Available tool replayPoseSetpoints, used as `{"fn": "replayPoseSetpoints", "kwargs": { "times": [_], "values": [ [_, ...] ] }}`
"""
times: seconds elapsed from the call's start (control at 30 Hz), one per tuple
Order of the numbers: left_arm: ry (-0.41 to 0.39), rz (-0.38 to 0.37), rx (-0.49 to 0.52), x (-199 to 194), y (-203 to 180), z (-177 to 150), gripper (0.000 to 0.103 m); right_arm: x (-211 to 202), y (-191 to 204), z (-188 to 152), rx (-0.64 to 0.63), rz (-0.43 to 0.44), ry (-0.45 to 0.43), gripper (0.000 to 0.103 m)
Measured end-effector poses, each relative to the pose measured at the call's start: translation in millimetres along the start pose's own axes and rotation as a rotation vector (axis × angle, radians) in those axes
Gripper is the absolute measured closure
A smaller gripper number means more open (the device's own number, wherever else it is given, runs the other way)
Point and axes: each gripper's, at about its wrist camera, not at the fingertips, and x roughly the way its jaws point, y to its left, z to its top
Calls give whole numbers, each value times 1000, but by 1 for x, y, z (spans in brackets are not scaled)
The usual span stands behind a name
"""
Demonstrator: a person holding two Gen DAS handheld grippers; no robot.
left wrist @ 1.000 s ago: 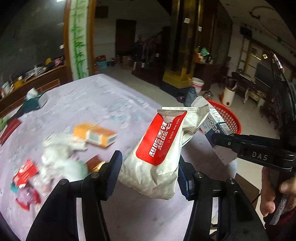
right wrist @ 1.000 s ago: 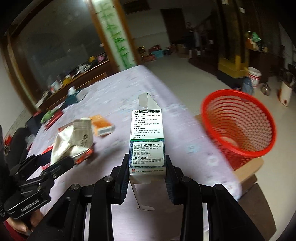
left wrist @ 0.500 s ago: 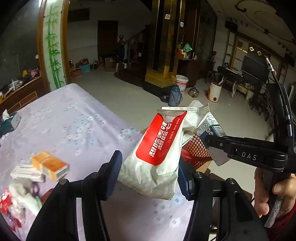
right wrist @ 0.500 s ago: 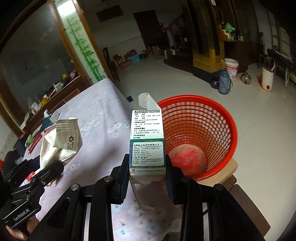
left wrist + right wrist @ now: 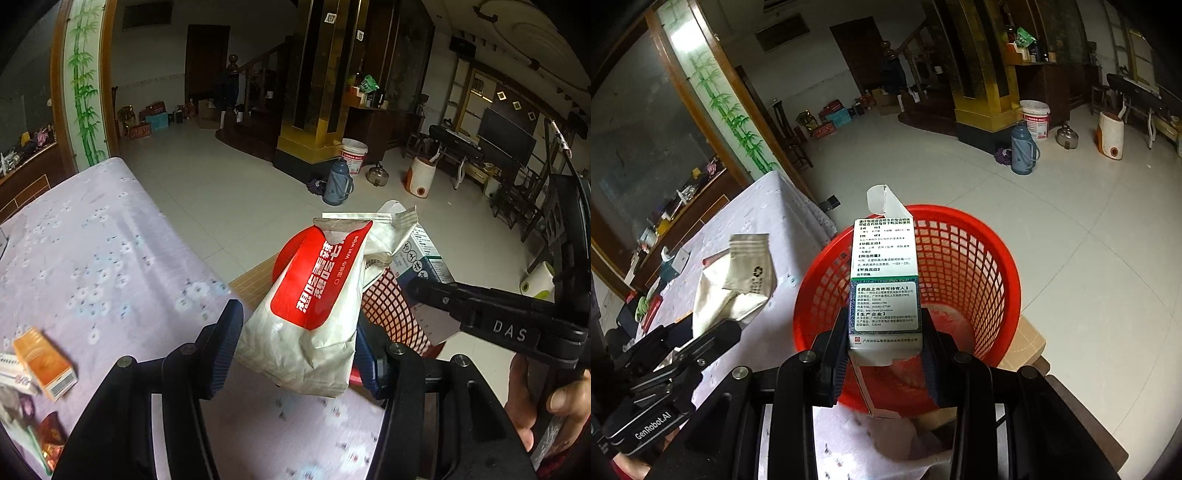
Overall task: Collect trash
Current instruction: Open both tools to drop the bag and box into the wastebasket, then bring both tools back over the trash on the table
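The right gripper (image 5: 884,363) pinches a green and white medicine box (image 5: 884,284), held upright directly above the open mouth of a red mesh basket (image 5: 975,266). The left gripper (image 5: 297,345) clamps a crumpled white wet-wipe packet (image 5: 310,302) with a red label, just beside the basket, over the table edge. The basket stands against a table with a lilac flowered cloth (image 5: 92,258). Farther from the basket lies an orange box (image 5: 44,363).

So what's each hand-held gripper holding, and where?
Left: wet wipe pack, lower end. Right: medicine box, bottom end, over red basket.
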Motion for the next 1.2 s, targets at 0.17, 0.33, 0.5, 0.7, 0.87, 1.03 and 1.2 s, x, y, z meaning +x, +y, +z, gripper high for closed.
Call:
{"fn": "replayPoseSetpoints", "kwargs": {
  "times": [0.17,0.33,0.5,0.7,0.87,1.03,1.2],
  "values": [
    [31,-9,-6,19,-3,3,46,13,-4,11,-14,-40,-5,60],
    [31,-3,-8,10,4,-7,43,14,-14,13,8,-57,-4,54],
    [5,14,-34,-18,22,-18,42,2,-6,5,-32,-83,-32,54],
    [-43,47,-50,-63,44,-38,38,-14,20,-10,-81,-88,-60,51],
    [-79,82,-45,-101,60,-60,37,-27,60,-28,-152,-64,-82,47],
    [-98,127,-65,-134,81,-90,37,-29,105,-51,-229,-29,-79,47],
    [-113,210,-100,-166,111,-122,37,-21,148,-76,-295,11,-57,46]
  ]
}}
